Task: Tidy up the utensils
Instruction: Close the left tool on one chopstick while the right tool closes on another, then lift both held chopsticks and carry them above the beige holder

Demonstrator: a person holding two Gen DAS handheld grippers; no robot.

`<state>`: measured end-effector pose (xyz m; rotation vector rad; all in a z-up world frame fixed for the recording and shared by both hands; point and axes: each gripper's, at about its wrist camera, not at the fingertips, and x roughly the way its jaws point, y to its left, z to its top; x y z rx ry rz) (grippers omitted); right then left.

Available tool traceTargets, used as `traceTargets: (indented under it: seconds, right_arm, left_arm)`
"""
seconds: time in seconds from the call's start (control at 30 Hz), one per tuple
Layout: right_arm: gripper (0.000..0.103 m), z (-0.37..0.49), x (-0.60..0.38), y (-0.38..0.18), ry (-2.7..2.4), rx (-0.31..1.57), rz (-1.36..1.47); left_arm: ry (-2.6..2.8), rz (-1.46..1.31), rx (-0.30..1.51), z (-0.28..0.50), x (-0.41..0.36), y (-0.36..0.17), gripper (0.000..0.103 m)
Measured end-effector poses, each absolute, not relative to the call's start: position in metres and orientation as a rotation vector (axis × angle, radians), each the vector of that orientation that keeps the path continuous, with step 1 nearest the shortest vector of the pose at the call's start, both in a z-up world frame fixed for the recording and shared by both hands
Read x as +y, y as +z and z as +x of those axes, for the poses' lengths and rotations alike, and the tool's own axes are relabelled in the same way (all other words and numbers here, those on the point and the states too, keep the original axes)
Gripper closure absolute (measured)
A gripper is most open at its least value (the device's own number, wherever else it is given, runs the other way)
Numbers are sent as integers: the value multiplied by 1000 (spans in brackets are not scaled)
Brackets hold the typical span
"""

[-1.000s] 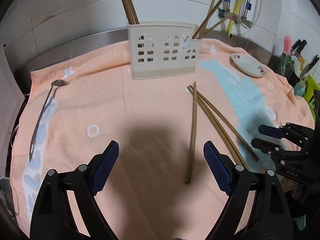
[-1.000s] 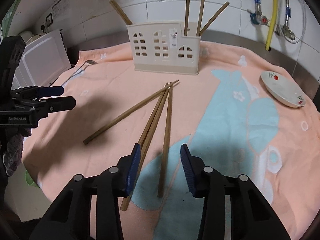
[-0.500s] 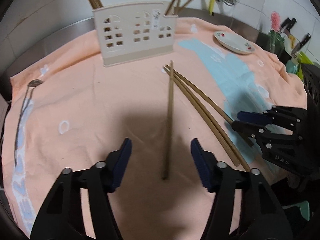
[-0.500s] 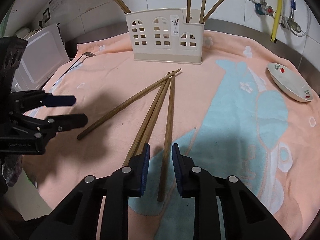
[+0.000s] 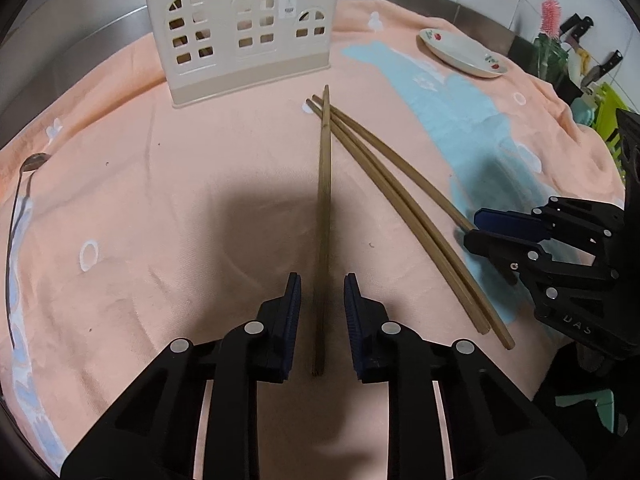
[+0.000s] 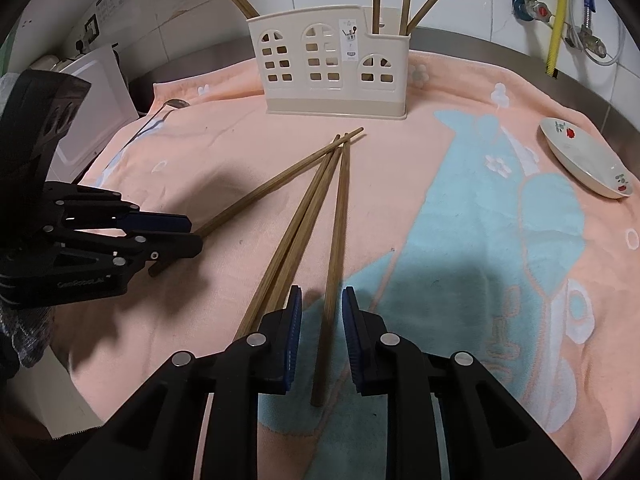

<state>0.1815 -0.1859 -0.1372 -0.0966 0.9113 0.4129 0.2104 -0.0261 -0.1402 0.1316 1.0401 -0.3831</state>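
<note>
A: Where do the loose chopsticks lie?

B: Four lie on the peach towel (image 6: 460,112), fanned out from a shared point just below the cream holder (image 6: 334,76) in the upper centre of the right wrist view. One single chopstick (image 5: 323,220) runs straight down the middle of the left wrist frame. A pair of chopsticks (image 5: 404,208) slants toward the lower right there, and the fourth chopstick (image 6: 335,240) runs down the centre of the right wrist frame.

A: And the tongs?

B: The left gripper (image 5: 322,292) has just been closing; its jaws stand narrow on either side of the single chopstick's near end, with a sliver of gap on each side, so not pinching. The right gripper (image 6: 322,304) has also narrowed around the fourth chopstick; the blue pads flank it closely without clearly pressing.

A: What stands in the holder?

B: More chopsticks, upright and leaning, at both ends.

A: Anything else around?

B: A small white dish (image 6: 584,166) at the right edge of the towel, and a metal spoon (image 5: 24,184) at the left edge of the left wrist frame.
</note>
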Motion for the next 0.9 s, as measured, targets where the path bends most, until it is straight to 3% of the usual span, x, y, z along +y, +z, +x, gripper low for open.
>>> traceTargets:
  seconds: [0.9]
  right_arm:
    - [95, 184, -182, -144, 386, 909, -134]
  left_arm:
    - [-365, 183, 1078, 215, -34, -143, 97]
